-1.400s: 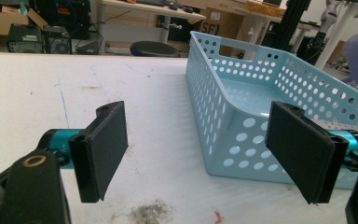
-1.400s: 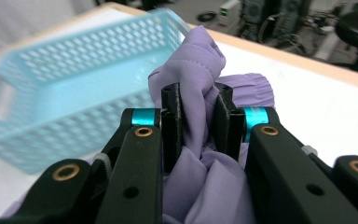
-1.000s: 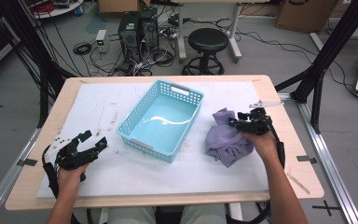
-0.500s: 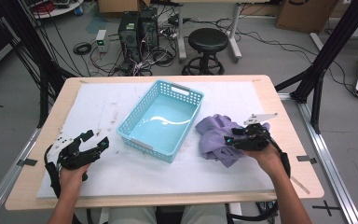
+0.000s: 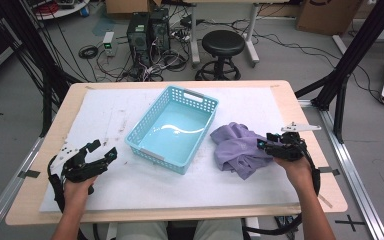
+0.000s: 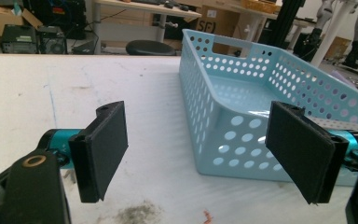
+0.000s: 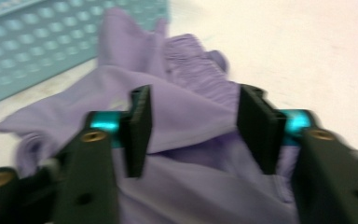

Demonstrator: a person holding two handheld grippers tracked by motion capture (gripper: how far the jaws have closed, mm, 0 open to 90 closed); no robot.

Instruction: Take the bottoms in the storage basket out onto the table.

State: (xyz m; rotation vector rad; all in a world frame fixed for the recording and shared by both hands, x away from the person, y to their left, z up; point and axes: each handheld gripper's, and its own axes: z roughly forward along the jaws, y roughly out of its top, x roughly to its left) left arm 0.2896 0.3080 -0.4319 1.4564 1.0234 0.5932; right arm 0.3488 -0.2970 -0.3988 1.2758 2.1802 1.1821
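A crumpled purple cloth (image 5: pixel 237 150) lies on the white mat, just right of the light-blue perforated basket (image 5: pixel 145 150), which holds nothing. My right gripper (image 5: pixel 261 144) points left at the cloth's right edge. In the right gripper view its jaws (image 7: pixel 194 93) stand apart over a fold of the cloth (image 7: pixel 186 121); they have just opened a little and the pads do not press on it. My left gripper (image 5: pixel 104 148) rests at the front left, open with nothing in it. In the left gripper view it (image 6: pixel 198 112) faces the basket's (image 6: pixel 233 135) near corner.
The white mat (image 5: pixel 130 185) covers most of the wooden table. Behind the table stand a black stool (image 5: pixel 223 44), computer towers (image 5: pixel 147 30) and loose cables on the floor. Black frame posts (image 5: pixel 350 55) rise at the right.
My right gripper has come down and nearer, onto the right edge of the purple cloth, and the cloth has shifted and spread a little. The left gripper has stayed put.
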